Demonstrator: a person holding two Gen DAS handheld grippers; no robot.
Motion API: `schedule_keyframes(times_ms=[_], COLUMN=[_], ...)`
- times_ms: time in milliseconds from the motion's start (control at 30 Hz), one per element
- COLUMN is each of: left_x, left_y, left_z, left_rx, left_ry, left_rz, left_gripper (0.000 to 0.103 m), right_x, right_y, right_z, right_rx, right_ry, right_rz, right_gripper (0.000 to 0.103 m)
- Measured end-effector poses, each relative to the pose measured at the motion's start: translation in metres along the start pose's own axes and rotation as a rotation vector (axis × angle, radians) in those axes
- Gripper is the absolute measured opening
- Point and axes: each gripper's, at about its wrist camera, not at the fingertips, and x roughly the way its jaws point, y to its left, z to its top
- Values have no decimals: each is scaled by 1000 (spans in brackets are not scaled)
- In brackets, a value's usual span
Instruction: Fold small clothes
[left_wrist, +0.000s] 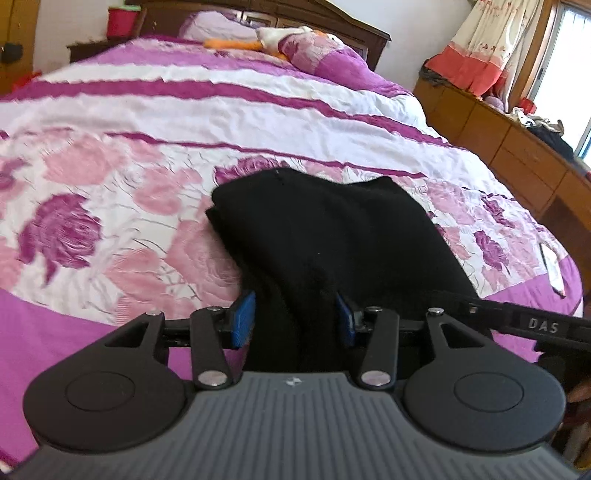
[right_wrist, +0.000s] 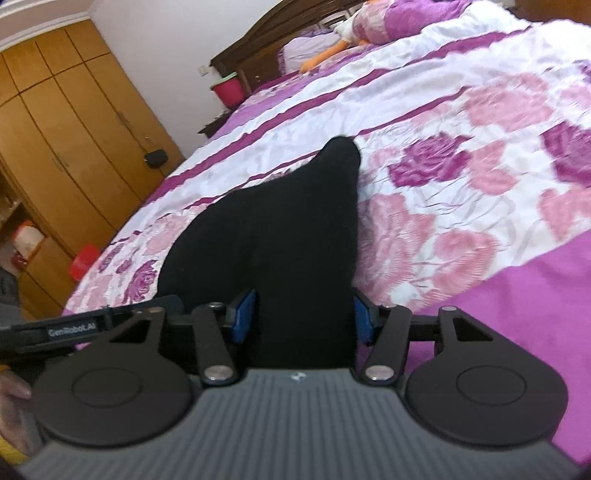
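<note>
A small black garment (left_wrist: 325, 236) lies bunched on the pink and purple floral bedspread (left_wrist: 122, 206). My left gripper (left_wrist: 295, 317) has its blue pads on either side of the garment's near edge and is shut on it. The same black garment (right_wrist: 280, 236) fills the middle of the right wrist view, stretching away to a point. My right gripper (right_wrist: 303, 319) is shut on its near edge, blue pads pressed against the cloth. The other gripper's black body shows at the right edge of the left wrist view (left_wrist: 543, 325) and at the left of the right wrist view (right_wrist: 74, 330).
The bed's wooden headboard (left_wrist: 332, 18) and pillows (left_wrist: 325, 55) with a plush toy (left_wrist: 258, 42) are at the far end. A wooden sideboard (left_wrist: 517, 147) runs along the bed's right. A wardrobe (right_wrist: 55, 129) stands left. A phone (left_wrist: 552, 269) lies near the bed's right edge.
</note>
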Motion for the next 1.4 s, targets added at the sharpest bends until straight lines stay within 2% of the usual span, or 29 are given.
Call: schedule_keyframes(times_ms=[200, 400, 567, 600, 633, 667, 833, 1000, 1100, 1267, 1400], left_x=[-31, -46, -52, -51, -50, -50, -42, -22, -10, 7, 11], left_y=[-16, -27, -31, -33, -34, -37, -46, -49, -48, -45, -46], left_z=[-6, -25, -45, -48, -51, -54, -65, -72, -77, -82, -84], left_rx=[26, 27, 11, 17, 26, 37, 71, 73, 75, 62, 78], left_ry=[-16, 17, 27, 31, 35, 36, 17, 14, 31, 62, 54], left_rz=[74, 93, 114, 121, 128, 141, 191, 276, 293, 325, 337], left_gripper=[65, 68, 69, 70, 71, 73, 77, 81, 81, 81, 82], right_x=[-38, -64, -75, -77, -79, -78, -71, -57, -47, -36, -32], right_y=[10, 29, 34, 35, 35, 35, 37, 32, 24, 19, 22], right_z=[-2, -19, -39, -43, -47, -51, -59, -63, -69, -82, -84], right_rx=[-29, -59, -67, -70, -77, -82, -122, -165, -190, -244, -262], right_ry=[-41, -34, -42, -50, -55, -60, -56, -100, -78, -62, -61], right_rz=[-22, -26, -89, -99, -107, -117, -149, -235, -274, -283, -273], right_gripper=[58, 58, 58, 69, 77, 83, 81, 81, 81, 81, 82])
